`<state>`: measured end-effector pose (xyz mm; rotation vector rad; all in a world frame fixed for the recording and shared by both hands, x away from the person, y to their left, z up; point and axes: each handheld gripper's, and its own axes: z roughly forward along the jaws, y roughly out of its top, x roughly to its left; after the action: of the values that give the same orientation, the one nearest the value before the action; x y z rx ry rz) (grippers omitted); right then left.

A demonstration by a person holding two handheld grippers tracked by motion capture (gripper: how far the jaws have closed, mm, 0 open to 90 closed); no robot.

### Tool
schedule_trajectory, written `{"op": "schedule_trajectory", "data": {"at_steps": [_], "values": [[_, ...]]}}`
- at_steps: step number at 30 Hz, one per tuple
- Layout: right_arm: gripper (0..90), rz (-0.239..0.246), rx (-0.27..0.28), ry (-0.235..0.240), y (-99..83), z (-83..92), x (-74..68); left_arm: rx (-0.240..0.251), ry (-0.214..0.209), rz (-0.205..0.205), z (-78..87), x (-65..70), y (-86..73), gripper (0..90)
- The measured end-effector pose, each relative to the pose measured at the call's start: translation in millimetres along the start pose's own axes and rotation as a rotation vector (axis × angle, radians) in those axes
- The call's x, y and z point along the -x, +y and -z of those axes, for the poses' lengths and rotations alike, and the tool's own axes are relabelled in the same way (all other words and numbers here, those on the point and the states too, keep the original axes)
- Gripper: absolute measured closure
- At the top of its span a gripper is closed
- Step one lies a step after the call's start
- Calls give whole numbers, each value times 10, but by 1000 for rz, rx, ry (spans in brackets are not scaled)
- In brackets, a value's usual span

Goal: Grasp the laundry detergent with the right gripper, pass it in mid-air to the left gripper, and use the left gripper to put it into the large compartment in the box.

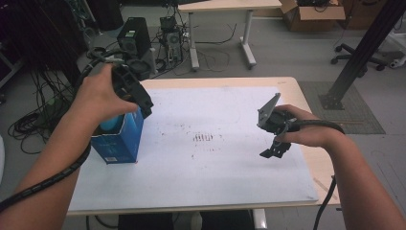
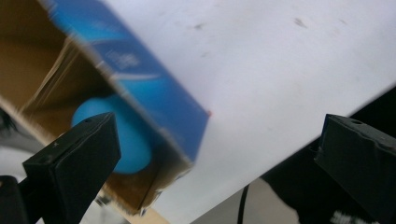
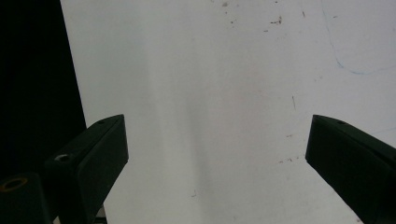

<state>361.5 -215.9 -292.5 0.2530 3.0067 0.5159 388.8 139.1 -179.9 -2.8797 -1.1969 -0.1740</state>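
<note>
A blue cardboard box (image 1: 119,136) stands open-topped near the left edge of the white sheet (image 1: 210,158). A light blue ball (image 1: 111,123) rests inside it; the left gripper view shows the ball (image 2: 126,140) against the box's brown inner wall (image 2: 42,70). My left gripper (image 1: 143,103) hovers just above the box's top, its jaws wide apart and empty. My right gripper (image 1: 275,148) hangs over the right part of the sheet, open, with bare white sheet (image 3: 210,116) between its jaws.
The wooden table (image 1: 316,158) carries the stained white sheet. Behind it on the floor stand computer towers (image 1: 134,36) and tangled cables (image 1: 43,110), another desk (image 1: 230,7), a cardboard box (image 1: 311,14), a black post (image 1: 364,48) and an office chair base (image 1: 356,57).
</note>
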Motion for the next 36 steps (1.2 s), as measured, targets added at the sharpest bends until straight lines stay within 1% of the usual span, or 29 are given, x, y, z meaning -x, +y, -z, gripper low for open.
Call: {"op": "schedule_trajectory", "data": {"at_steps": [3,4,5,6,7,9,11,13,15,17,18,19,22,23,25,26,28,30,32,34,36], "values": [[57,17,-10,-1,59,16,-17,27,20,-99,46,215,70,2],[57,18,-17,0,80,23,-23,36,21,-134,57,277,88,2],[57,20,-18,1,102,26,-29,40,14,-164,62,331,105,2],[58,26,-24,1,126,28,-35,43,5,-206,62,390,122,2],[58,32,-29,1,156,31,-41,43,-4,-226,59,420,129,2],[58,38,-36,0,194,36,-47,33,-15,-287,33,499,139,2],[58,41,-44,-2,229,44,-56,16,-27,-330,6,543,135,2],[58,47,-48,-3,257,58,-62,0,-53,-370,-22,562,128,2],[58,49,-57,-2,280,71,-63,-4,-82,-407,-52,565,127,2],[58,51,-78,-2,298,79,-52,-6,-98,-447,-85,559,139,2],[58,53,-87,-3,307,82,-42,-2,-98,-462,-105,554,150,2],[58,53,-95,-2,316,86,-33,-7,-90,-478,-123,549,164,2],[58,62,-110,-2,344,99,-3,-18,-84,-527,-173,542,207,2],[58,65,-115,-1,355,106,6,-20,-96,-539,-189,538,219,2],[57,69,-125,-3,373,114,23,-25,-101,-575,-211,559,225,2],[58,72,-125,1,380,112,31,-35,-122,-588,-225,570,227,2],[58,76,-135,3,389,106,49,-44,-129,-619,-242,597,221,2],[59,84,-141,4,392,91,67,-55,-141,-640,-258,621,212,2],[58,83,-148,6,396,77,78,-58,-151,-643,-263,631,206,2],[58,87,-145,10,395,64,93,-50,-162,-650,-263,639,200,2],[58,89,-146,12,392,57,96,-45,-164,-646,-266,650,200,2]]}}
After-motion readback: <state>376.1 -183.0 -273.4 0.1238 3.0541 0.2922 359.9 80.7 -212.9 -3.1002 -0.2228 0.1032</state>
